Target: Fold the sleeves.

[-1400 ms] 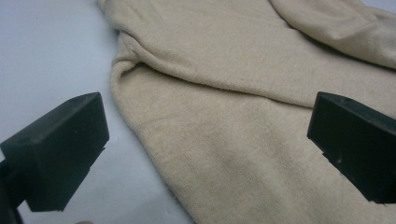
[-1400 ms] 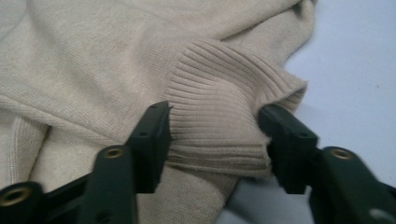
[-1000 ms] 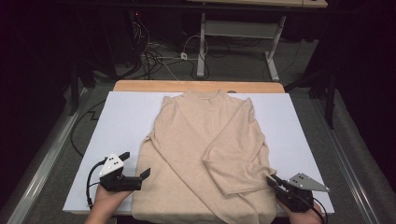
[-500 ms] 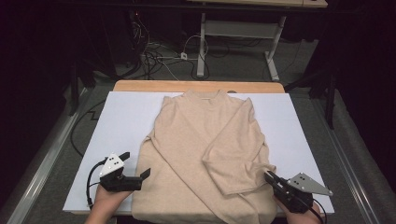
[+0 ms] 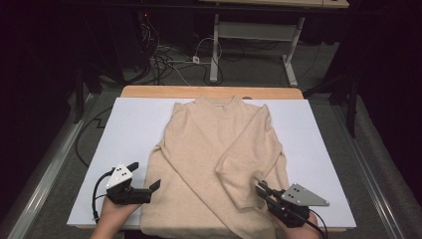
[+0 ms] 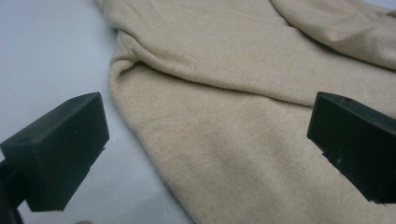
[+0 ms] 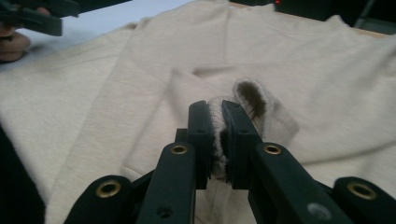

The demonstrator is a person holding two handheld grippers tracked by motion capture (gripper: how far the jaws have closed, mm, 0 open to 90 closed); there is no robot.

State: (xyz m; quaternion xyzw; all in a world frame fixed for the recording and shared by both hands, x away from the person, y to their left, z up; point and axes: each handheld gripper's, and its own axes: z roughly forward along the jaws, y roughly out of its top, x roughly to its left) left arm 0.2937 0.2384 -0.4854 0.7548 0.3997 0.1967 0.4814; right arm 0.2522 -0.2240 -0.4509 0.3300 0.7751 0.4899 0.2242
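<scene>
Your right gripper (image 7: 218, 140) has just closed on the cuff (image 7: 250, 100) of the sweater's (image 5: 219, 149) sleeve — a second ago the jaws were a touch wider down at the near right corner, and now they're pinched tight with knit bunched between the pads, and the hand has drifted in toward the body of the garment. So the grab looks done, and my guess is you're in the middle of carrying that sleeve across for a fold. The beige sweater lies flat and collar-away on the white sheet (image 5: 124, 129) that covers the table, with the right sleeve already doubled over the chest. Your left gripper (image 5: 144, 181) hasn't budged: it sits just beside the near left hem, jaws wide open with nothing in them, one jaw over the sheet and one over the fabric. Room-wise you're fine — there's bare sheet on both sides of the sweater, more on the left. The hem runs right up to the near edge of the table though, so I'd watch that a pull doesn't drag it off toward you. The wooden strip (image 5: 149, 91) at the far edge is close behind the collar.
</scene>
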